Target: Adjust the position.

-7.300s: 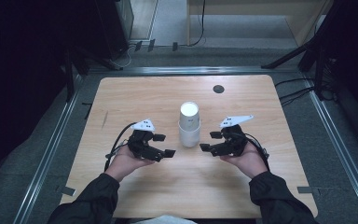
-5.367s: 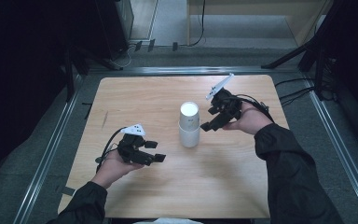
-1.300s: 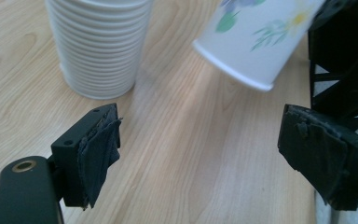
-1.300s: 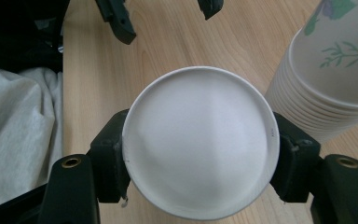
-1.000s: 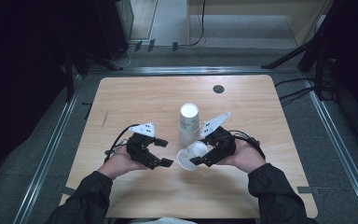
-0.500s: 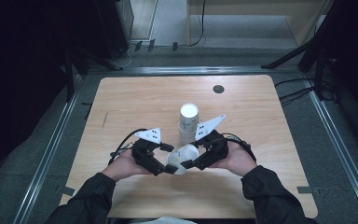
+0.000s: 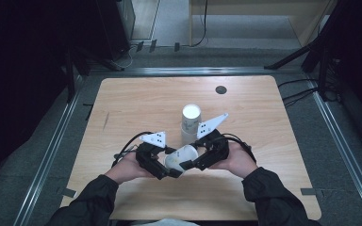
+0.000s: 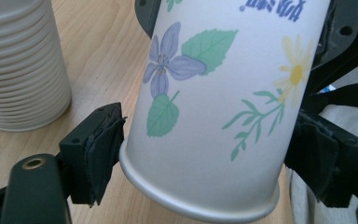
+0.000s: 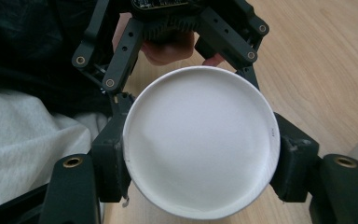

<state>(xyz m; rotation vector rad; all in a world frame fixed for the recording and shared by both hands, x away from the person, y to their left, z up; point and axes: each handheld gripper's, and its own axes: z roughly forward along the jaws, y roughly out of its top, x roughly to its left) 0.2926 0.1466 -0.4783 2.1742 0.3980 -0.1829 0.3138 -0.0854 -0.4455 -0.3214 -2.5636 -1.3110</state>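
Observation:
A white paper cup (image 7: 181,157) printed with flowers and leaves (image 8: 214,116) lies on its side between both grippers, just above the table in front of the stack of paper cups (image 7: 190,122). My right gripper (image 7: 193,157) is shut on its base end; the plain white bottom (image 9: 200,140) faces that camera with a jaw on each side. My left gripper (image 7: 172,167) has just been closing on the cup's rim end. In the left gripper view its pads (image 8: 105,149) meet the cup wall. In the right gripper view the left gripper (image 9: 184,88) stands behind the cup.
The cup stack (image 8: 18,65) stands upright mid-table, close behind the hands. A small dark round disc (image 7: 221,89) sits near the wooden table's (image 7: 122,103) far edge. Metal rails (image 7: 52,150) run along both sides, and cables (image 7: 301,89) lie at the right.
My right gripper took a cup off the stack and brought it down in front. In the last second the left gripper moved right to meet it, and its jaws now flank the rim end.

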